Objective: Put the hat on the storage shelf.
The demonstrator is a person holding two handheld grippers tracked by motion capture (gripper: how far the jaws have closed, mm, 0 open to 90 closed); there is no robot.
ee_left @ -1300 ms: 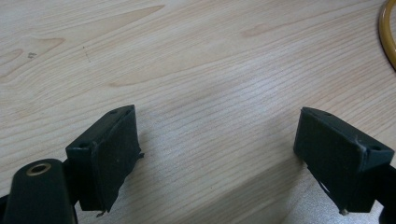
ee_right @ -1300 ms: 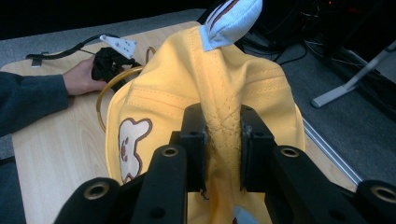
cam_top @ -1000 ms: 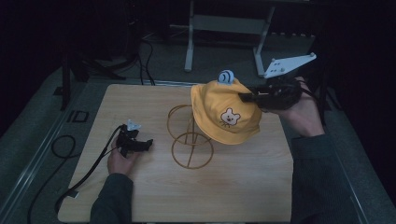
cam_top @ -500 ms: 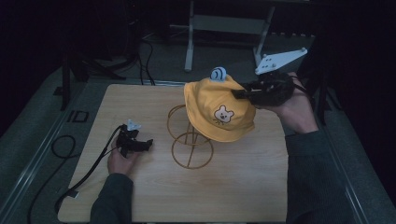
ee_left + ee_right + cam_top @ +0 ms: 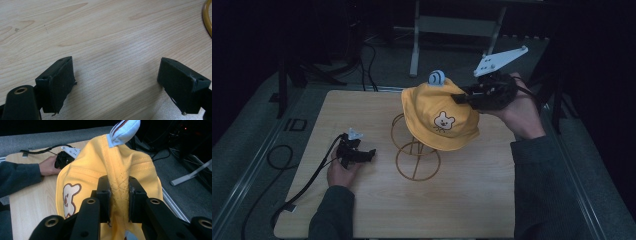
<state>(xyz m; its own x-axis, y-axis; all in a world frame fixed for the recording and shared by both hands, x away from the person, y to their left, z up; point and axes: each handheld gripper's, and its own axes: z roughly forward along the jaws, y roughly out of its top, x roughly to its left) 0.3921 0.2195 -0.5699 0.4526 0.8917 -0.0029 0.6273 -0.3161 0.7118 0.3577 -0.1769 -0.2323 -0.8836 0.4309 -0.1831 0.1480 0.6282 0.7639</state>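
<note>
Right tongs clenched on yellow hat above wire stand — left tongs released, low over bench.

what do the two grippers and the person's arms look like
Both claws are black with two blocky jaws and brass-ringed screw holes. The right claw carries a pale grey three-cornered plate; the left claw trails a black cable. Both sleeves are dark.
</note>
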